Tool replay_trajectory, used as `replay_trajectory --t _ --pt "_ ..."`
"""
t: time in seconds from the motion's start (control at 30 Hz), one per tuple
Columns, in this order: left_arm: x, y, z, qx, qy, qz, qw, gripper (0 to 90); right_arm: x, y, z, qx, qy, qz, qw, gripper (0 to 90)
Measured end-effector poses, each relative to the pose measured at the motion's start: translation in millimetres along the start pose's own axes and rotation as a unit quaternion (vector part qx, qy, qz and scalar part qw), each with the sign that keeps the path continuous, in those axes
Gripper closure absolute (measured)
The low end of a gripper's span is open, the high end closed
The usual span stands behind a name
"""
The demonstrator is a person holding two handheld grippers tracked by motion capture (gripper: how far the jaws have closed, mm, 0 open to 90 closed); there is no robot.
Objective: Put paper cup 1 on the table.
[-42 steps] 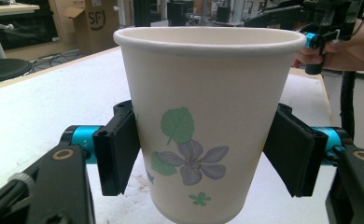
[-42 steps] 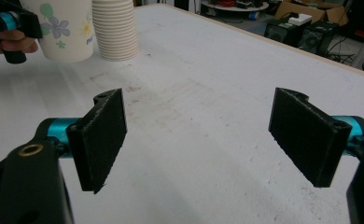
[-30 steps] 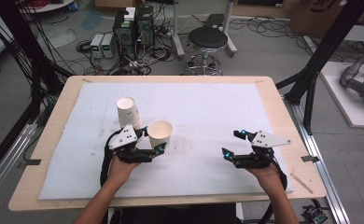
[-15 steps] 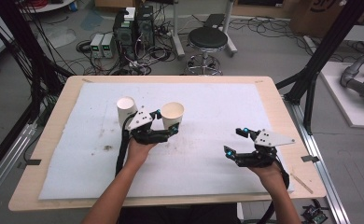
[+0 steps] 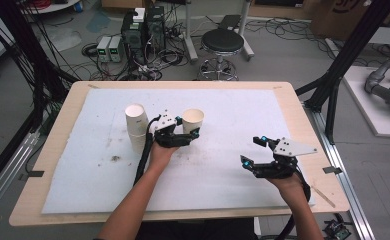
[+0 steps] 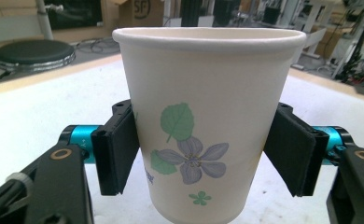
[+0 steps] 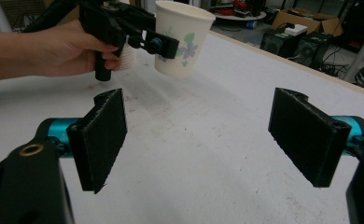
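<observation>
A white paper cup [image 5: 193, 119] with a leaf-and-flower print stands upright between the jaws of my left gripper [image 5: 189, 128], whose pads press on its two sides. In the left gripper view the cup [image 6: 203, 93] sits squarely between the black pads [image 6: 117, 154]. Seen from the right gripper view, the cup [image 7: 182, 37] hangs a little above the white mat in that gripper [image 7: 164, 45]. Just left of the hand stands a stack of white cups [image 5: 136, 125]. My right gripper [image 5: 251, 150] rests low at the front right, open, with nothing between its fingers [image 7: 101, 135].
A white mat [image 5: 83, 175] covers the wooden table [image 5: 48, 135], with a small dark stain [image 5: 115, 159] at front left. Beyond the far edge are a black stool [image 5: 223, 42], computer boxes [image 5: 143, 25] and cables on the floor. Black frame posts stand at both sides.
My left hand has carried the cup away from the person and to the right, past the stack of cups. The right gripper has kept still.
</observation>
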State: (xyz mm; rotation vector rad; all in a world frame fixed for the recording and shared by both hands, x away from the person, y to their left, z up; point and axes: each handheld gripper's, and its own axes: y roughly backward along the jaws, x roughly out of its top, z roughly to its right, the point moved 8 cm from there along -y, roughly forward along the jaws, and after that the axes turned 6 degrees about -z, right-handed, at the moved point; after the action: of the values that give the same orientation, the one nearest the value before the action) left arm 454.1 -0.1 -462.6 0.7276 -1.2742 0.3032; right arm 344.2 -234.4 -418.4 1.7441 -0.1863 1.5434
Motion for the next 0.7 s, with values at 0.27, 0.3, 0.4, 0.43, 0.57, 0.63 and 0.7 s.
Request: replay_trajectory --t 0.27,0.3,0.4,0.43,0.57,0.63,0.7 --pt "-14.4 -13.0 -5.2 0.032 0.000 -0.046 0.9984 30.7 1.1 0.9 0.2 0.000 0.000 0.003 1.0000 19.8" --pt "-14.9 -13.5 -5.4 0.037 -0.001 -0.051 0.9980 30.8 1.0 1.0 -0.1 0.002 -0.002 0.002 1.0000 19.8" --pt "-18.2 -15.2 -6.5 0.056 -0.003 -0.077 0.9954 31.1 0.4 0.5 -0.3 0.003 0.000 -0.001 1.0000 19.8" --pt "-19.4 -15.6 -6.7 0.061 -0.005 -0.086 0.9944 31.1 0.4 0.3 -0.3 0.002 0.001 0.000 1.0000 19.8" --pt "-21.1 -15.4 -5.6 0.070 -0.005 -0.104 0.9921 31.4 0.8 0.4 -0.1 0.001 0.004 0.001 1.0000 19.8" --pt "-21.8 -13.2 -4.8 0.073 -0.009 -0.115 0.9906 31.4 0.8 0.7 -0.4 0.002 0.002 0.000 1.0000 19.8" --pt "-23.0 -10.1 -3.7 0.075 -0.014 -0.130 0.9887 31.2 0.2 0.8 -0.3 0.001 0.002 -0.001 1.0000 19.8"
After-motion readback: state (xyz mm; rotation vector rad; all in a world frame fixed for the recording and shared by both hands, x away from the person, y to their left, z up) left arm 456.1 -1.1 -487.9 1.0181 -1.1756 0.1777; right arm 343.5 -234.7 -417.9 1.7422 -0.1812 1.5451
